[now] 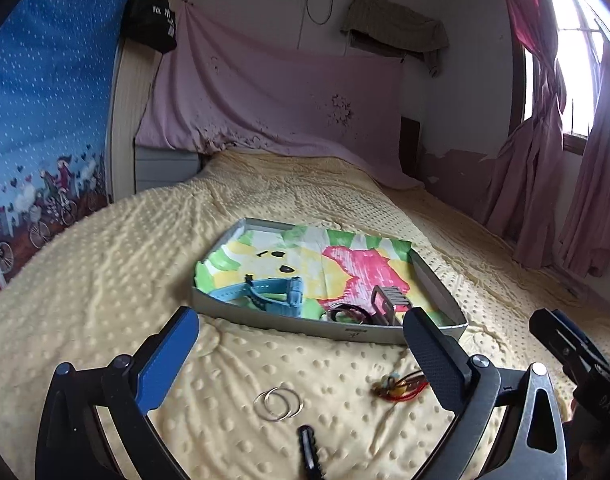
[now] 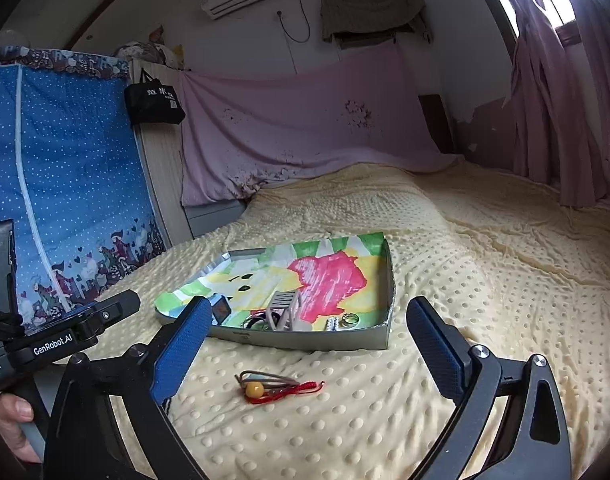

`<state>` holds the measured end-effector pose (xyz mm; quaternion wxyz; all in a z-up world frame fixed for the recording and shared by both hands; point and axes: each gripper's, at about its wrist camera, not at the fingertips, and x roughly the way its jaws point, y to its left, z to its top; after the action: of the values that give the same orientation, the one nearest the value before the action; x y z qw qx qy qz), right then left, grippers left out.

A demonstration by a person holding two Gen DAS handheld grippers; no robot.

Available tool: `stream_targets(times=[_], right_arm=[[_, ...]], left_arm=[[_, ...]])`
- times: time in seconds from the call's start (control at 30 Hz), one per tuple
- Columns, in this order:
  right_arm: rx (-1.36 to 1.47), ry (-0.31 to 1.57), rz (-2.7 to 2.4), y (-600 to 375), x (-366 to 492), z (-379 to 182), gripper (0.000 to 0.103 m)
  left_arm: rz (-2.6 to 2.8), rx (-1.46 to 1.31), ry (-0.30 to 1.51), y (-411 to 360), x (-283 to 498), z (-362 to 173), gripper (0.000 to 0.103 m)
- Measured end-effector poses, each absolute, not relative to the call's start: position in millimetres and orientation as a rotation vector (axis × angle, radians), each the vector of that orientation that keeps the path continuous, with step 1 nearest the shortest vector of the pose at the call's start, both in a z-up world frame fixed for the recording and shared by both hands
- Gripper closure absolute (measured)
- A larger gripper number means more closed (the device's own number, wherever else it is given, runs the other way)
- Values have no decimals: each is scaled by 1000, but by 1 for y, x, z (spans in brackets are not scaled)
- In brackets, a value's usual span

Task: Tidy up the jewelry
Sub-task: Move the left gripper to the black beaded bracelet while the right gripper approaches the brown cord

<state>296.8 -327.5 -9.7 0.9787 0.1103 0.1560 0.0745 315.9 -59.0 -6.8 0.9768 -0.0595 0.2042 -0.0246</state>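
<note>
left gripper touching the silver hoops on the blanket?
Apart. The left wrist view shows the silver hoops lying on the blanket between the wide-open left gripper fingers, bare blanket on both sides.

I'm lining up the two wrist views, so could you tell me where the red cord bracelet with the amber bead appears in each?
Left wrist view: the red cord bracelet lies on the yellow blanket at lower right, beside the left gripper's right finger.
Right wrist view: the bracelet lies at lower centre, between the right gripper's open fingers.
Shared landmark: the tray, just beyond the bracelet in both.
</note>
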Motion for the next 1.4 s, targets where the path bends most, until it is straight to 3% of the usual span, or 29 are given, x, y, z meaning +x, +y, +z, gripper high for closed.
stream_targets(times=[0.6, 1.2, 1.4], right_arm=[[160, 379, 203, -307, 268, -26, 3], [123, 541, 306, -312, 296, -53, 3], [115, 568, 327, -312, 308, -61, 3]], left_arm=[[-7, -142, 469, -22, 262, -36, 0], [-126, -119, 600, -38, 267, -62, 0], [-178, -83, 611, -54, 270, -65, 11]])
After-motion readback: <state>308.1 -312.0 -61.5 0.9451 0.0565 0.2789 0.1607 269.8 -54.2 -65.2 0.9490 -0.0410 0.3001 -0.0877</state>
